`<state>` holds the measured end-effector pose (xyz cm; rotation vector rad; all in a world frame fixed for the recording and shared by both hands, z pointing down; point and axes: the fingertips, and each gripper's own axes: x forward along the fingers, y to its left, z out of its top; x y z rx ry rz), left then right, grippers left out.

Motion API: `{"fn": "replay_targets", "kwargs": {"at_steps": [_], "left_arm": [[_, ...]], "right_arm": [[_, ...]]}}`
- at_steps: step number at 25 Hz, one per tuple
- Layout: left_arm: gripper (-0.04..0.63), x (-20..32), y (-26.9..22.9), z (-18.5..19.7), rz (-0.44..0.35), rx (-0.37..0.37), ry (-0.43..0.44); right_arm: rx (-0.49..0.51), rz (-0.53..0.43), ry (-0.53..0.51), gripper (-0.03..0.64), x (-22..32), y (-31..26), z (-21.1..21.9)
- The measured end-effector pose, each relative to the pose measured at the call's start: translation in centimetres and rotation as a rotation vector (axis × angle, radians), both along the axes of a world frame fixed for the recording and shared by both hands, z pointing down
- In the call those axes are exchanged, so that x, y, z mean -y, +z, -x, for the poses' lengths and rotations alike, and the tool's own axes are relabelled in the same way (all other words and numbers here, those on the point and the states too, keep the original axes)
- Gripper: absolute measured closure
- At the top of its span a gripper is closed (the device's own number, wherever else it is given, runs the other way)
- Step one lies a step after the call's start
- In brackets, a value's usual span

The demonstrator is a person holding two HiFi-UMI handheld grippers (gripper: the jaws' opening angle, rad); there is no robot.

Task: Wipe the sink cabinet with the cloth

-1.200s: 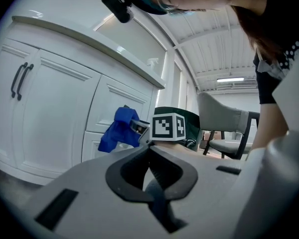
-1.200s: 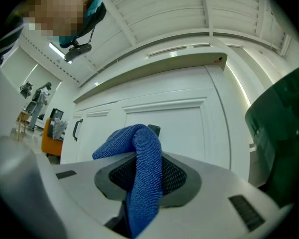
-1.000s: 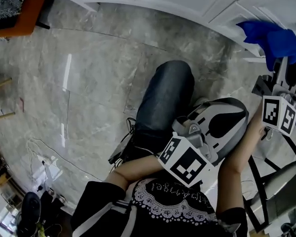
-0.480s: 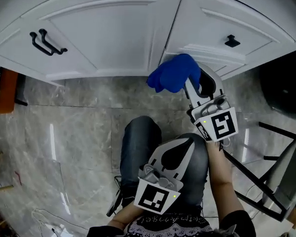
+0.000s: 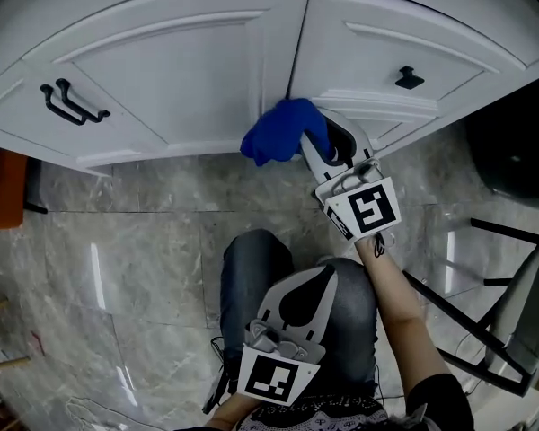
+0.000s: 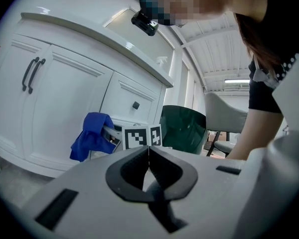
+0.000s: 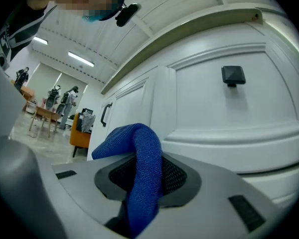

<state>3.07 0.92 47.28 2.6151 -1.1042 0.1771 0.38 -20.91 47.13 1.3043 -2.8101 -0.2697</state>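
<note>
A: Which step is in hand?

B: The wiping looks about to start, or just under way. The right gripper (image 5: 316,149) has its jaws pinched on a blue cloth (image 5: 274,133). The bunched cloth is at the foot of the white cabinet (image 5: 189,70), where its two doors meet. It seems to be against the cabinet's lower rail, though real contact can't be confirmed.

A: And the other hand?

B: The left gripper (image 6: 148,157) has its jaws pressed together on nothing. It sits well back from the cabinet, over the person's leg (image 5: 256,268).

A: What does the next move call for?

B: Probably pressing the cloth flat to the cabinet front and sweeping it along the panels. It would need to stay clear of the square black knob (image 5: 409,79) on the cabinet's right door and the pair of black handles (image 5: 72,101) at its left.

A: What about the surface and the room?

B: The cabinet is glossy white with raised, framed panels, so the grooves may need extra passes. Below the cabinet is a grey marbled floor (image 5: 135,232) with a sheen. A dark green chair (image 6: 182,126) stands to the cabinet's right.
</note>
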Motion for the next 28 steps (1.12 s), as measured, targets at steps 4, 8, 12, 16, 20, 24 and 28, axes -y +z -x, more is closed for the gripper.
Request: {"fn": "replay_targets", "kwargs": {"at_steps": [4,8,12,16,20,24,28], "left_arm": [[0.591,-0.6,0.1,-0.4,0.002,0.0,0.019],[0.591,-1.0,-0.1,-0.3,0.001,-0.009,0.018],[0.591,-0.9,-0.1,0.3,-0.003,-0.009,-0.006],[0.591,-1.2,-0.1,0.5,-0.001,-0.007,-0.006],[0.591,-1.4,-0.2,0.4,-0.004,-0.007,0.003],[0.591,-1.2,-0.4,0.3,-0.005,-0.037,-0.024],[0.591,-1.3,-0.5,0.1,-0.008,-0.03,-0.015]], "right_arm": [[-0.017,0.003,0.027,0.502,0.2,0.1,-0.8],[-0.022,0.01,0.057,0.502,0.1,0.2,-1.6],[-0.012,0.014,0.083,0.502,0.2,0.2,-2.3],[-0.006,0.017,0.113,0.502,0.2,0.2,-3.4],[0.002,0.021,0.14,0.502,0.3,0.1,-4.3],[0.0,0.021,0.153,0.502,0.3,0.0,-4.9],[0.008,0.027,0.17,0.502,0.3,0.1,-5.8]]}}
